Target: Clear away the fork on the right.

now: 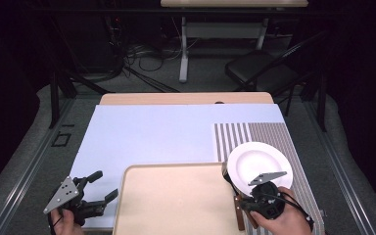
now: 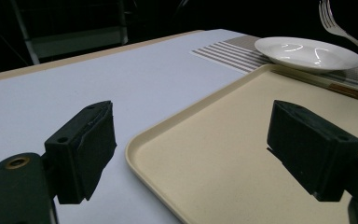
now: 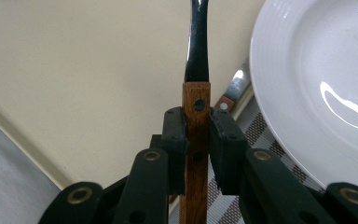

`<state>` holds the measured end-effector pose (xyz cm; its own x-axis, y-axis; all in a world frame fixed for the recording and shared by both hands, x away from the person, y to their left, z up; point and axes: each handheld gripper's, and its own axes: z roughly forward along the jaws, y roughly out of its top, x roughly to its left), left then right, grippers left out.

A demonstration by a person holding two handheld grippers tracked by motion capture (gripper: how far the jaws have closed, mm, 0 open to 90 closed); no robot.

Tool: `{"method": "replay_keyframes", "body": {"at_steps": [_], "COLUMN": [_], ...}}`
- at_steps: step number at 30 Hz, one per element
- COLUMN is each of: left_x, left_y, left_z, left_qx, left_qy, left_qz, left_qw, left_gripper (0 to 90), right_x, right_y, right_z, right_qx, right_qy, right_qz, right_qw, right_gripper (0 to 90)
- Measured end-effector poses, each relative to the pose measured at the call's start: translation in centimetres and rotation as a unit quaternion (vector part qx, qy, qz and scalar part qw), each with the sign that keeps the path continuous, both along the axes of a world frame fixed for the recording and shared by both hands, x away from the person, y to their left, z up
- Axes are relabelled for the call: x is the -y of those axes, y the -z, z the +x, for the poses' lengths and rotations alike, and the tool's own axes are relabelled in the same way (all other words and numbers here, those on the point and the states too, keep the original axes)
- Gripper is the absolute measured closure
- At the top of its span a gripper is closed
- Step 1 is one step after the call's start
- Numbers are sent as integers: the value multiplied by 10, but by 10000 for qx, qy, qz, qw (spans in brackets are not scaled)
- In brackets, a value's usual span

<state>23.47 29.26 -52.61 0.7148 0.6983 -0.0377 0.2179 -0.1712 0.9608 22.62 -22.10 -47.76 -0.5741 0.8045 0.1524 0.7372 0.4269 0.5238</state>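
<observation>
While my right hand-held gripper (image 3: 198,135) is squeezing the wooden handle of a fork (image 3: 196,107), I am holding the fork up between the tray (image 1: 176,205) and the white plate (image 1: 254,161). My left hand-held gripper (image 1: 100,188) is waiting wide open beside the tray, gripping nothing. The fork is picked up, I think, but I am not putting it down anywhere yet.

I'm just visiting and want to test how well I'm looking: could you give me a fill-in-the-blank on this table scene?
1. The right gripper is shut on a fork's wooden ____.
2. The left gripper's jaws stand ____, holding nothing.
3. The white plate rests on a ____ placemat.
4. The beige tray lies to the plate's ____ in the high view.

Missing words: handle; open; striped; left
</observation>
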Motion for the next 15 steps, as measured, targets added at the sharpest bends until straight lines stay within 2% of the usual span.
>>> {"method": "replay_keyframes", "body": {"at_steps": [2, 3, 7, 8, 15], "left_x": [0, 0, 0, 0, 0], "left_y": [0, 0, 0, 0, -1], "left_z": [0, 0, 0, 0, -1], "left_qx": [-8, -2, 1, -4, 0], "left_qy": [-10, 16, 2, 2, -1], "left_qz": [22, 3, 1, 13, 20], "left_qw": [10000, 10000, 10000, 10000, 10000], "left_gripper": [155, 155, 155, 155, 155], "right_x": [-5, -6, -12, -14, -23], "right_y": [1, 1, 1, 3, 6], "right_z": [0, 1, 3, 3, 6], "right_qx": [15, -2, -82, -23, -72], "right_qy": [-6, -40, -89, -77, -101], "right_qz": [67, -8, -43, 39, 66], "right_qw": [10000, 10000, 9999, 10000, 9999], "right_gripper": [770, 770, 770, 770, 770]}}
